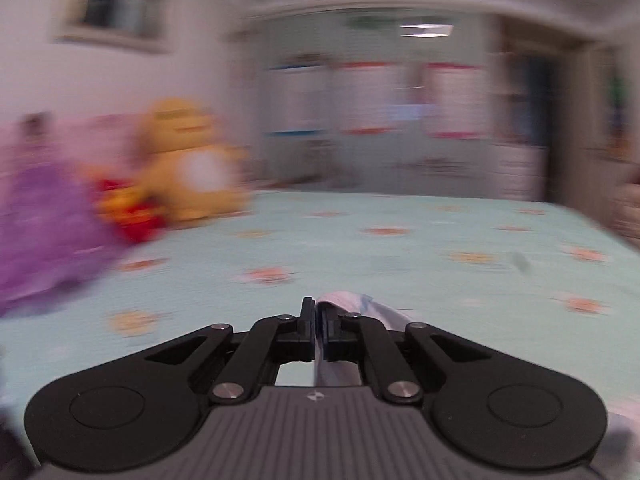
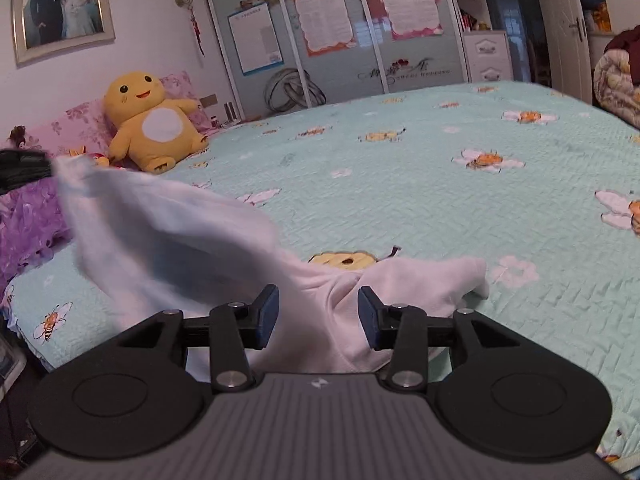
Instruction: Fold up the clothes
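The bed (image 2: pixel 460 200), under a pale green quilted cover printed with bees, carries the soft white cloth garment (image 2: pixel 328 304). Its middle lies between the half-spread, untouching pads of the right tool (image 2: pixel 318 316). One edge is pinched in the closed left tool (image 1: pixel 316 316), raised to the left. A thin pinch could slip, or drag the garment askew.

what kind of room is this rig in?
Almost certainly a home bedroom. A large bed with a mint bee-print quilt fills the view, a yellow plush toy sits against pink pillows at its head, and a sliding-door wardrobe lines the far wall.
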Motion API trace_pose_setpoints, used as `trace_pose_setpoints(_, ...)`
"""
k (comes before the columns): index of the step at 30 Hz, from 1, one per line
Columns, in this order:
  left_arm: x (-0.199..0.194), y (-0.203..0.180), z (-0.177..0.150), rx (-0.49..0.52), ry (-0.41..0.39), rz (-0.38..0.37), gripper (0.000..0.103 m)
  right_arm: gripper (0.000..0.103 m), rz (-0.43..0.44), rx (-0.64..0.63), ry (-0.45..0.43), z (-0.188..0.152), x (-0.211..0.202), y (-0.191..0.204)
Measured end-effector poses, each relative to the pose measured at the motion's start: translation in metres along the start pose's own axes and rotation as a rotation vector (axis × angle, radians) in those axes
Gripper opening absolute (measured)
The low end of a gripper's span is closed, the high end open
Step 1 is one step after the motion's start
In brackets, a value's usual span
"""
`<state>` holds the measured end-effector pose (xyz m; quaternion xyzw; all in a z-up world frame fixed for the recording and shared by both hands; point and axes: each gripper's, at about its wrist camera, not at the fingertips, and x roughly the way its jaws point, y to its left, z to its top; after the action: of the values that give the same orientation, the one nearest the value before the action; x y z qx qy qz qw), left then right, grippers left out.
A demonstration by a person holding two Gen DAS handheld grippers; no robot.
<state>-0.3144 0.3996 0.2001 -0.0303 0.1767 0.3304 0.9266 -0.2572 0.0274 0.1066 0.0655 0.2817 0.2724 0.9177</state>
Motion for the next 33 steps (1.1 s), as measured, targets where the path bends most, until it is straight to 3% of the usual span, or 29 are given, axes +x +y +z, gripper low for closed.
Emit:
trace_pose_setpoints(2,0.019,0.030,-0.014,-0.052,0.104,0.085,0.005,0.044,0.001,0.009,0.019,-0.001,0.004,0.001)
trace_pose_setpoints(5,0.038,0.054,-0.045,-0.069,0.265,0.117,0.009,0.045,-0.002,0.037,0.056,-0.004,0.012,-0.002)
trace_pose_setpoints(7,0.043,0.062,-0.061,-0.055,0.361,0.136,0.018,0.046,-0.023,0.045,0.079,-0.005,0.017,-0.005)
trace_pose_setpoints(9,0.042,0.073,-0.072,-0.039,0.421,0.164,0.045,0.048,-0.055,0.043,0.089,-0.006,0.022,-0.009)
trace_pose_setpoints(10,0.041,0.083,-0.075,-0.032,0.436,0.183,0.048,0.048,-0.070,0.038,0.091,-0.007,0.024,-0.010)
trace_pose_setpoints(12,0.035,0.095,-0.072,-0.045,0.418,0.184,0.053,0.052,-0.100,0.026,0.094,-0.008,0.027,-0.012)
trace_pose_setpoints(18,0.020,0.102,-0.064,-0.136,0.407,0.179,0.067,0.057,-0.045,0.033,0.106,-0.012,0.034,-0.009)
trace_pose_setpoints(22,0.030,0.108,-0.067,-0.196,0.480,0.110,0.067,0.062,-0.001,-0.145,0.093,-0.020,0.034,0.018)
trace_pose_setpoints(24,0.025,0.106,-0.064,-0.117,0.428,0.129,0.067,0.069,0.018,-0.240,0.091,-0.025,0.034,0.031)
trace_pose_setpoints(27,0.012,0.097,-0.056,0.042,0.326,0.155,0.067,0.070,0.028,-0.360,0.088,-0.032,0.038,0.047)
trace_pose_setpoints(29,0.004,0.089,-0.054,0.096,0.295,0.095,0.067,0.070,0.001,-0.400,0.088,-0.034,0.047,0.052)
trace_pose_setpoints(31,-0.005,0.069,-0.056,0.182,0.261,-0.029,0.067,0.069,-0.026,-0.426,0.086,-0.035,0.057,0.055)
trace_pose_setpoints(32,-0.013,0.051,-0.061,0.273,0.224,-0.105,0.067,0.062,-0.034,-0.435,0.088,-0.035,0.061,0.055)
trace_pose_setpoints(33,-0.021,0.032,-0.066,0.369,0.184,-0.182,0.068,0.038,-0.047,-0.432,0.090,-0.034,0.064,0.054)
